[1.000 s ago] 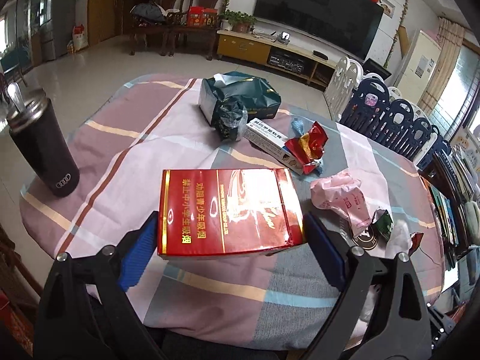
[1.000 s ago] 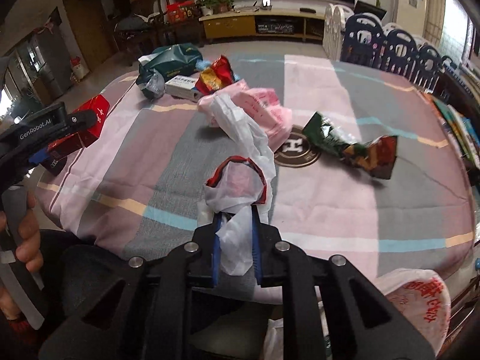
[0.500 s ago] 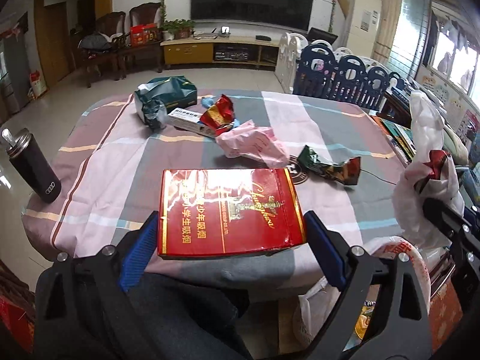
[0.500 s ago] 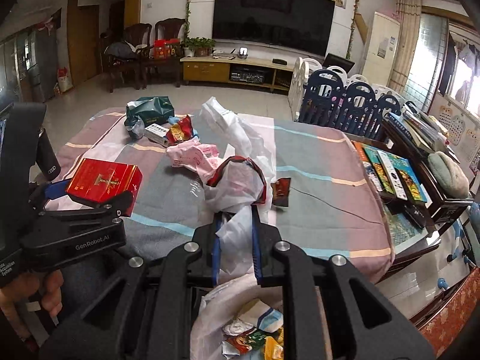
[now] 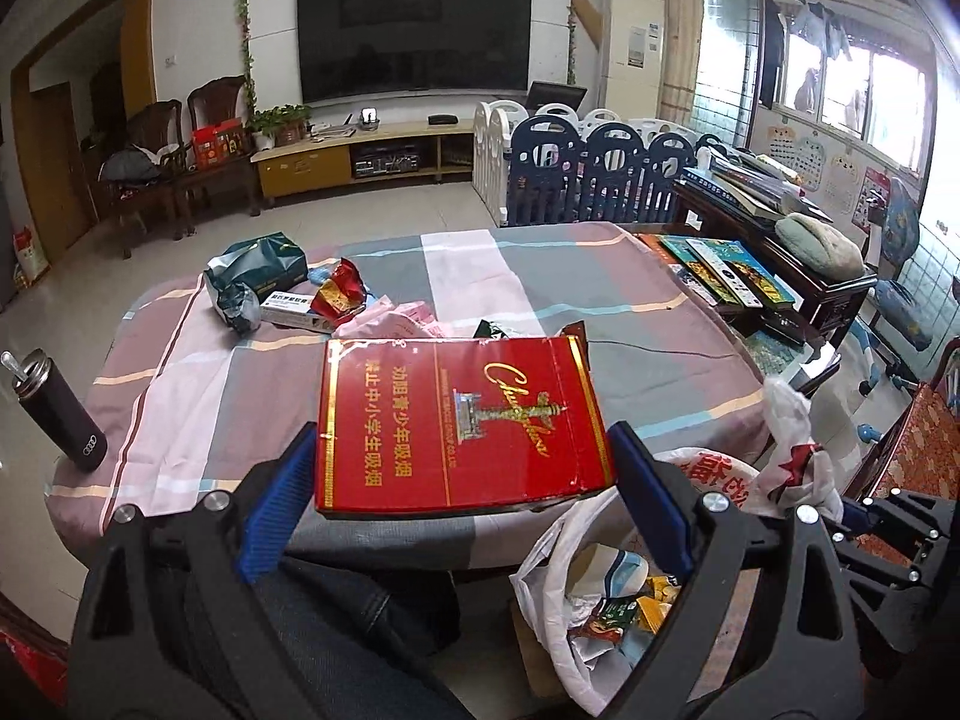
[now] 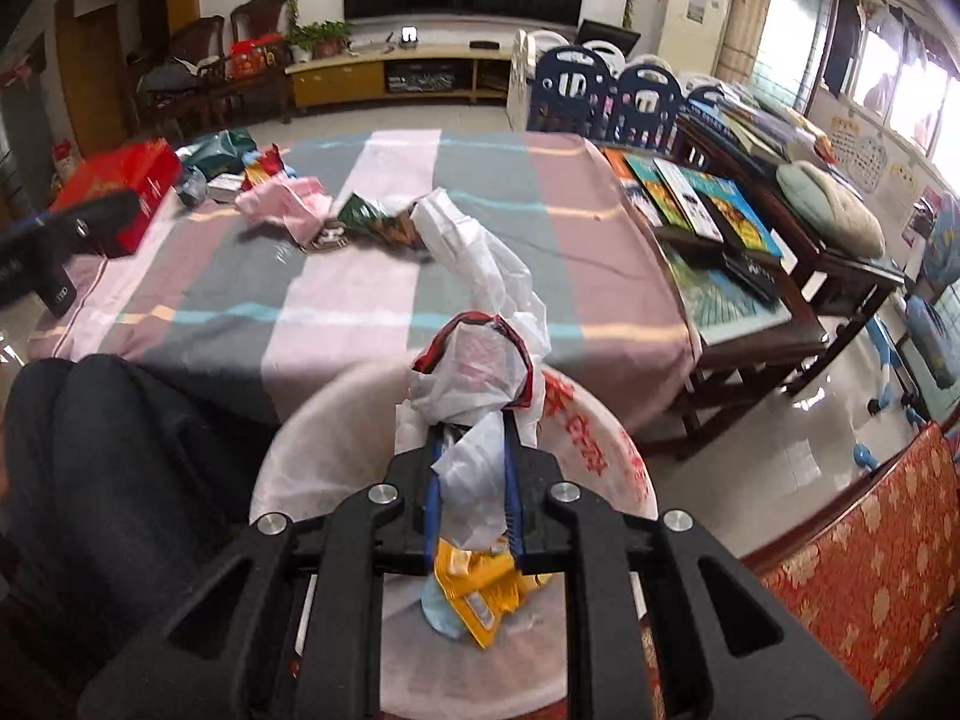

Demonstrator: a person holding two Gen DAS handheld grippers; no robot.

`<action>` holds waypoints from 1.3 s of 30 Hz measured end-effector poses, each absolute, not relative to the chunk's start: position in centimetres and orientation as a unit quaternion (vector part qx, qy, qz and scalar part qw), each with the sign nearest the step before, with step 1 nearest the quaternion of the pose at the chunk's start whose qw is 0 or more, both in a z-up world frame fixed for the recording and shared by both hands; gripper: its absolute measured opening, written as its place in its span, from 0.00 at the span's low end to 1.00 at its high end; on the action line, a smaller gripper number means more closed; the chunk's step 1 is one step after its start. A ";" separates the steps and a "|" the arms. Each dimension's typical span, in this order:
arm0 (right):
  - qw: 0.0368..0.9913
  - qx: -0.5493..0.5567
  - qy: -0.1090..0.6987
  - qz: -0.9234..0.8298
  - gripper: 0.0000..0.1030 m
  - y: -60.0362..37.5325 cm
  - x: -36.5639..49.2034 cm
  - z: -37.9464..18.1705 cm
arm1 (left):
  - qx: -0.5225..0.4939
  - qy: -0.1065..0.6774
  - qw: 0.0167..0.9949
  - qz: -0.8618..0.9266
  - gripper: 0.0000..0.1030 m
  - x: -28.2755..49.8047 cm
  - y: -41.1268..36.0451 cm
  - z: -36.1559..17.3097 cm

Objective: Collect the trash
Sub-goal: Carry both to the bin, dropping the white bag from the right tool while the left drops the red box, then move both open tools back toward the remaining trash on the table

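My left gripper is shut on a flat red carton and holds it in the air at the near table edge, left of the bag. It also shows in the right wrist view. My right gripper is shut on the rim and handle of a white plastic trash bag and holds it open beside the table. The bag holds several wrappers. On the table lie a pink bag, a green wrapper, a red snack bag, a white box and a dark green bag.
A black tumbler stands at the table's left edge. The table has a striped cloth. A low side table with books and a grey cushion stands to the right. A red patterned seat is at the lower right.
Both grippers have pulled back from the table. The left one has carried the red carton off the tabletop towards the bag. The right one has lowered the bag beside the table.
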State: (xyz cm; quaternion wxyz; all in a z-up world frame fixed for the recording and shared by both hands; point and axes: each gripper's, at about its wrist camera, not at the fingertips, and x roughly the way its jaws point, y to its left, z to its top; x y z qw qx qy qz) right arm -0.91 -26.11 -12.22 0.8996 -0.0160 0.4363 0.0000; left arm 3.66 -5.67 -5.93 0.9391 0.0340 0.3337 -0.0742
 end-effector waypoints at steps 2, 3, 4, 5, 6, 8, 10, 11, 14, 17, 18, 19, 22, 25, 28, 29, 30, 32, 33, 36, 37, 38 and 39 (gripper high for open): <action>0.894 -0.003 0.449 -0.003 0.17 -26.5 -1.2 -12.9 | 0.039 0.332 0.939 -0.078 0.90 3.4 -6.1 -5.8; 0.890 0.003 0.456 -0.005 0.18 -26.8 -1.2 -13.2 | 0.042 0.332 0.939 -0.080 0.90 3.2 -6.4 -5.8; 0.885 0.007 0.465 -0.006 0.20 -26.9 -1.2 -13.5 | 0.043 0.333 0.938 -0.083 0.90 3.2 -6.6 -5.9; 0.880 0.015 0.474 -0.008 0.28 -27.1 -1.1 -13.8 | 0.044 0.334 0.938 -0.084 0.90 3.2 -6.7 -5.9; 0.878 0.025 0.478 -0.011 0.34 -27.4 -1.0 -14.0 | 0.045 0.335 0.937 -0.087 0.90 3.1 -6.9 -5.9; 0.878 0.050 0.475 -0.020 0.57 -28.1 -1.2 -13.9 | 0.046 0.340 0.935 -0.091 0.90 3.2 -7.0 -6.3; 0.883 0.074 0.463 -0.032 0.64 -28.9 -1.3 -13.4 | 0.043 0.347 0.932 -0.098 0.90 3.4 -7.1 -6.6; 0.885 0.082 0.457 -0.035 0.64 -29.3 -1.4 -13.1 | 0.041 0.352 0.929 -0.103 0.90 3.5 -7.2 -6.9; 0.894 0.100 0.434 -0.048 0.65 -30.3 -1.6 -12.0 | 0.029 0.374 0.918 -0.132 0.90 4.0 -7.5 -7.8; 0.904 0.113 0.408 -0.060 0.67 -31.2 -1.9 -10.8 | 0.026 0.390 0.902 -0.182 0.90 4.1 -8.7 -9.0; 0.907 0.120 0.399 -0.064 0.67 -31.5 -2.0 -10.4 | 0.030 0.394 0.897 -0.197 0.90 4.0 -9.3 -9.4; 0.909 0.126 0.391 -0.067 0.68 -31.8 -2.1 -10.0 | 0.036 0.397 0.893 -0.211 0.90 3.9 -9.9 -9.7; 0.913 0.140 0.375 -0.076 0.68 -32.5 -2.2 -9.2 | 0.049 0.404 0.878 -0.254 0.90 3.5 -11.6 -10.7; 0.918 0.141 0.363 -0.080 0.69 -32.8 -2.4 -8.7 | 0.072 0.407 0.860 -0.301 0.91 3.0 -13.5 -11.5; 0.916 0.145 0.364 -0.083 0.71 -33.0 -2.2 -8.8 | 0.113 0.408 0.847 -0.322 0.92 2.2 -15.1 -12.3; 0.915 0.148 0.365 -0.082 0.72 -33.0 -2.2 -9.0 | 0.126 0.406 0.846 -0.322 0.93 2.0 -15.6 -12.5; 0.914 0.152 0.367 -0.081 0.72 -33.1 -2.1 -9.1 | 0.137 0.403 0.846 -0.319 0.94 1.8 -15.9 -12.7; 0.912 0.155 0.371 -0.080 0.72 -33.0 -2.0 -9.3 | 0.147 0.400 0.849 -0.313 0.95 1.6 -15.8 -12.9; 0.911 0.156 0.373 -0.079 0.72 -32.9 -1.9 -9.4 | 0.146 0.400 0.849 -0.312 0.96 1.7 -15.7 -12.9; 0.910 0.157 0.376 -0.077 0.72 -32.7 -1.8 -9.6 | 0.132 0.405 0.848 -0.314 0.96 2.0 -15.2 -12.9; 0.910 0.158 0.376 -0.077 0.72 -32.7 -1.8 -9.6 | 0.129 0.407 0.848 -0.314 0.96 2.0 -15.1 -12.9; 0.910 0.159 0.375 -0.077 0.72 -32.6 -1.9 -9.6 | 0.126 0.409 0.848 -0.313 0.96 2.1 -15.0 -12.9; 0.910 0.160 0.375 -0.078 0.72 -32.6 -1.9 -9.5 | 0.126 0.410 0.848 -0.311 0.96 2.1 -15.0 -12.9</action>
